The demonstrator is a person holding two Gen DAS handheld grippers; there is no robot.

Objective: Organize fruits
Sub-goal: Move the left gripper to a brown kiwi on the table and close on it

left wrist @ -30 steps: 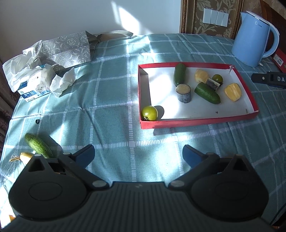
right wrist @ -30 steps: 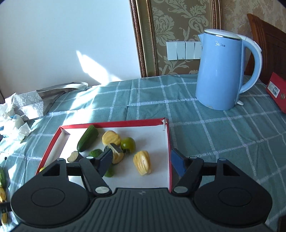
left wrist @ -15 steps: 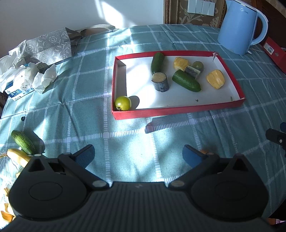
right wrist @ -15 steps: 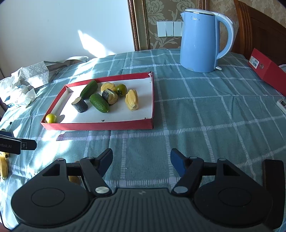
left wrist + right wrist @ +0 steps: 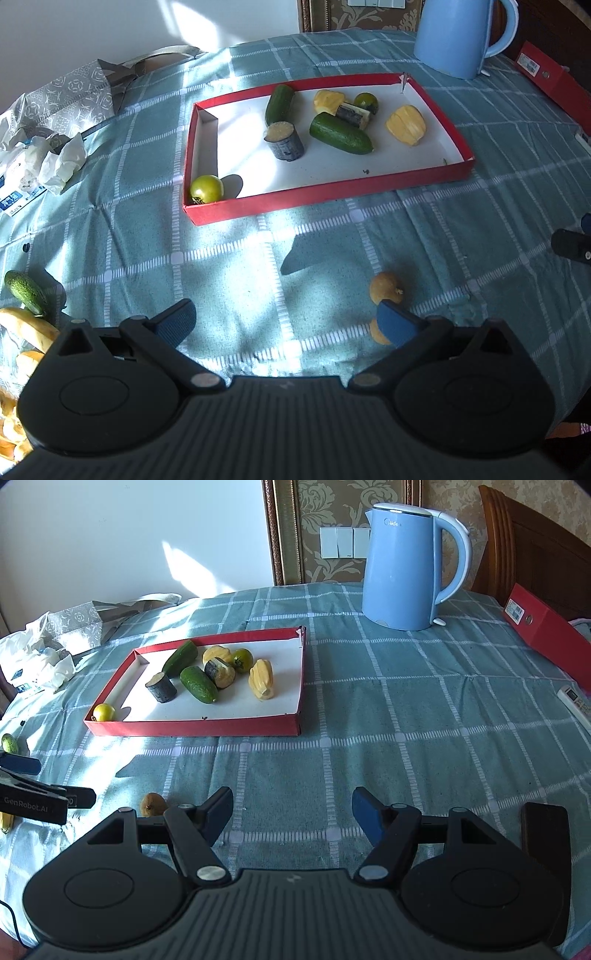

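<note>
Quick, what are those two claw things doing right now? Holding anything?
Left gripper: open, holding nothing.
Right gripper: open, holding nothing.

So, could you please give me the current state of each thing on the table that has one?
Red tray: open, partly filled.
Cut cucumber piece: standing on end in the tray.
Whole cucumber: lying in the tray.
Kettle: upright, lid shut.
Small brown fruit: loose on the cloth.
Left gripper: jaws open, empty.
Right gripper: jaws open, empty.
</note>
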